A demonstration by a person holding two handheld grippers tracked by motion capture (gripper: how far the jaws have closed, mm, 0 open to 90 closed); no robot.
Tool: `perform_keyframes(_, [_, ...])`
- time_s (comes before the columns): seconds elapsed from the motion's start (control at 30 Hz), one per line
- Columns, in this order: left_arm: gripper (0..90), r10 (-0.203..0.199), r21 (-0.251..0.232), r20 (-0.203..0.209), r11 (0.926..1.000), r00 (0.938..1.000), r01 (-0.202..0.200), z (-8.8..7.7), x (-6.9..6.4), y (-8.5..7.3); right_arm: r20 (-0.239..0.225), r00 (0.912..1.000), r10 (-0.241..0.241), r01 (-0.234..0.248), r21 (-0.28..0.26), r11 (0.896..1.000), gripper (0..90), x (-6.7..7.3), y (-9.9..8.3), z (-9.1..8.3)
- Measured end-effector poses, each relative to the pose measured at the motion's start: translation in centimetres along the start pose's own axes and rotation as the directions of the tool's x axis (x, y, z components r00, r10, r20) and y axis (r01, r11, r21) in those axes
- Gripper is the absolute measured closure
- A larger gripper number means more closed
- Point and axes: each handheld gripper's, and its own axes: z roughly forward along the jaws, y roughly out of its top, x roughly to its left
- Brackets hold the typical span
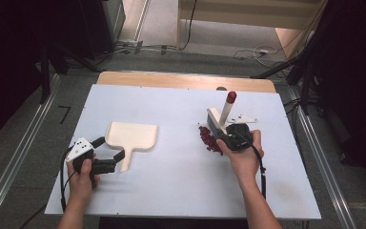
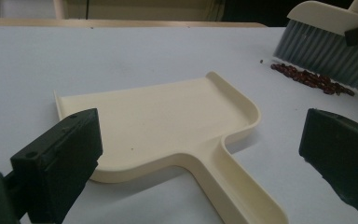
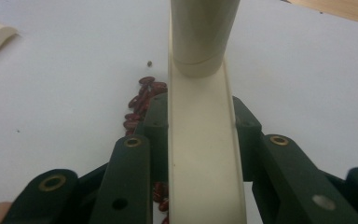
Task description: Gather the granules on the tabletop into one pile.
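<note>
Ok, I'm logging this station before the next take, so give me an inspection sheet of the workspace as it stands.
Surface: white table top, wooden strip along its far edge.
Job's things: cream dustpan lying flat at the left; hand brush with red-tipped handle, bristles down beside a pile of red beans.
Clutter: one stray speck by the beans; otherwise nothing seen.
Grippers: left gripper open, jaws either side of the dustpan handle, not closed on it; right gripper shut on the brush.
Cables: one trails from each gripper; more lie on the floor beyond the table.
Surroundings: grey floor, metal rails at both sides, dark curtains.
</note>
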Motion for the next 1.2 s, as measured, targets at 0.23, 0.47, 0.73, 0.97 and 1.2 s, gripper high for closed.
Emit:
perform_keyframes(0.23, [0.0, -0.006, -0.004, -0.007, 1.0000, 1.0000, 0.006, 0.0, 0.0, 0.0, -0.031, 0.9993, 0.020, -0.021, -0.032, 0.999, 64.9, -1.8, -0.5, -1.4])
perform_keyframes(0.47, [0.0, 0.009, 0.010, -0.027, 0.9999, 0.9996, -0.008, 0.2, -0.1, 0.0, -0.099, 0.9950, 0.017, -0.029, -0.130, 0.991, 64.9, -3.8, -1.8, -3.7])
perform_keyframes(0.73, [0.0, 0.081, 0.070, -0.044, 0.9945, 0.9958, -0.077, 0.6, -0.7, 0.4, -0.126, 0.9908, 0.051, -0.077, -0.206, 0.976, 64.9, -6.5, -3.5, -5.2])
perform_keyframes(0.97, [0.3, 0.035, 0.048, -0.083, 0.9984, 0.9959, -0.031, -0.3, -1.2, 1.5, -0.106, 0.9926, 0.058, -0.083, -0.241, 0.967, 64.9, -8.0, -4.9, -6.4])
perform_keyframes(1.2, [2.0, 0.035, 0.059, -0.154, 0.9979, 0.9874, -0.026, -1.0, -2.9, 3.2, -0.123, 0.9894, 0.077, -0.108, -0.262, 0.959, 64.9, -9.3, -5.5, -7.0])
